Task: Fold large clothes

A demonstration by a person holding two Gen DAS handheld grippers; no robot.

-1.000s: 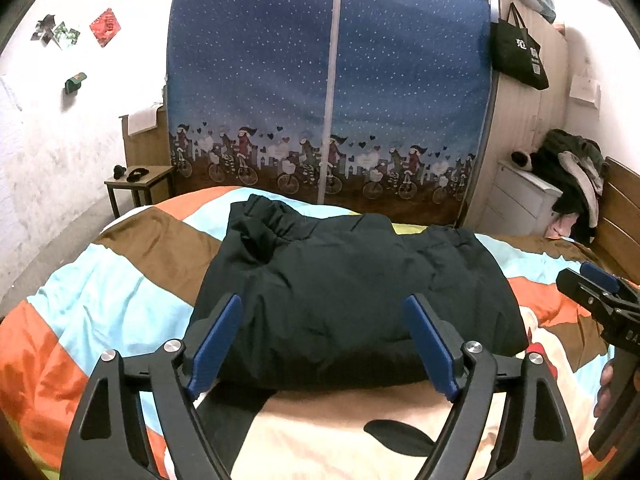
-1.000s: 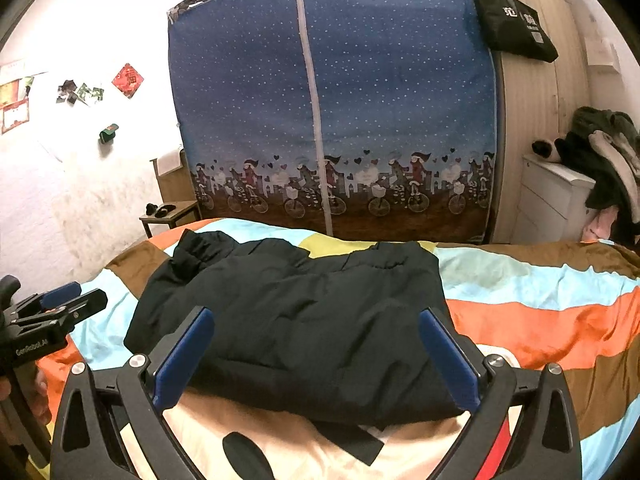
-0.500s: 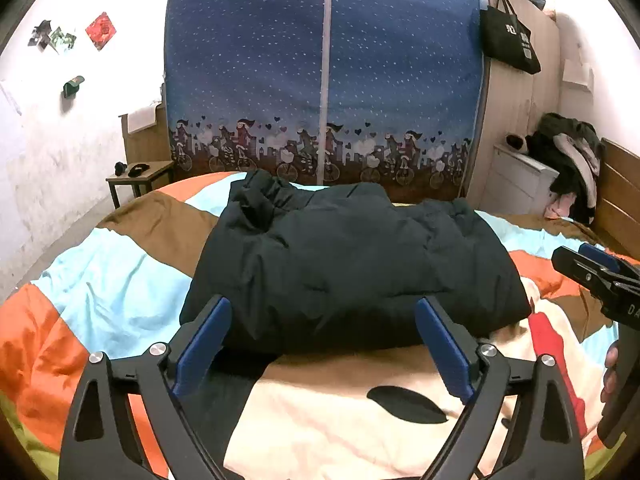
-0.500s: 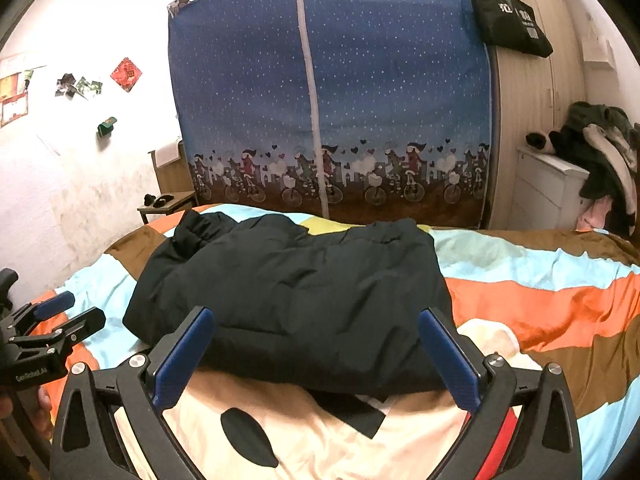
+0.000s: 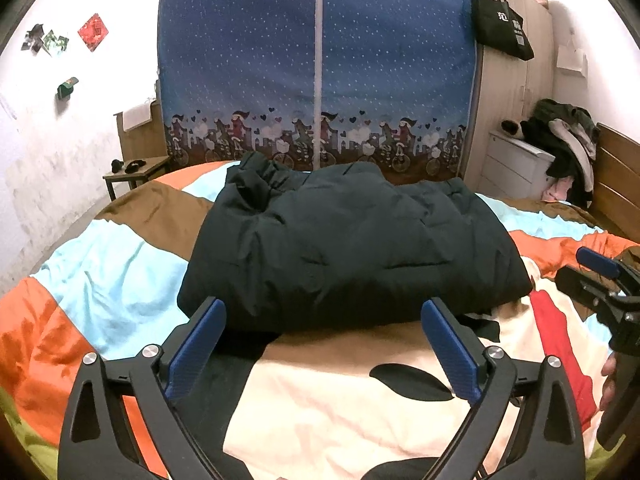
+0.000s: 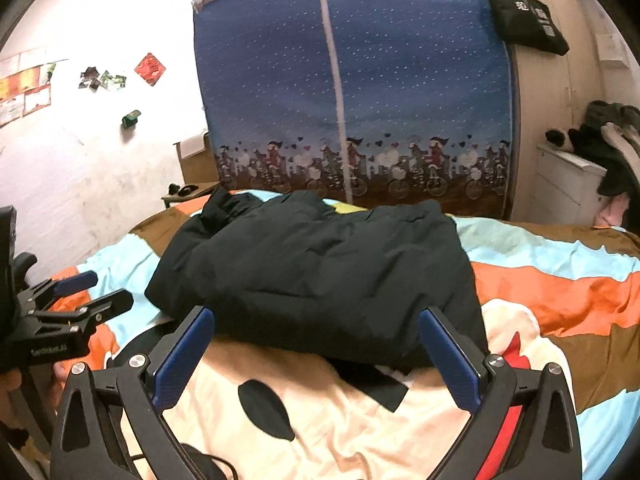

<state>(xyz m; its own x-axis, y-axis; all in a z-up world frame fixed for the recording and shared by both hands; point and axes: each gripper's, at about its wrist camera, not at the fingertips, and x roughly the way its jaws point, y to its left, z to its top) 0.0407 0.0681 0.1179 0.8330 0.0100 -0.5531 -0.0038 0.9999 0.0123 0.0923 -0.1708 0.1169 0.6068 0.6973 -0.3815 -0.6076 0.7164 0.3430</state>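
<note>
A dark puffy jacket (image 5: 352, 248) lies folded in a thick bundle on the striped bedspread (image 5: 112, 280); it also shows in the right wrist view (image 6: 320, 276). My left gripper (image 5: 322, 312) is open and empty, just short of the jacket's near edge. My right gripper (image 6: 316, 320) is open and empty, also just short of the near edge. Each gripper shows in the other's view, the right one at the right edge (image 5: 600, 280) and the left one at the left edge (image 6: 76, 300). Neither touches the jacket.
A blue fabric wardrobe (image 5: 316, 64) stands behind the bed. A small wooden side table (image 5: 136, 172) is at the far left. A white drawer unit with piled clothes (image 5: 560, 148) and a wooden headboard (image 5: 616, 176) are on the right.
Both grippers have drawn back from the jacket toward the near side of the bed and tilted slightly up. The jacket has not moved. Both stay open.
</note>
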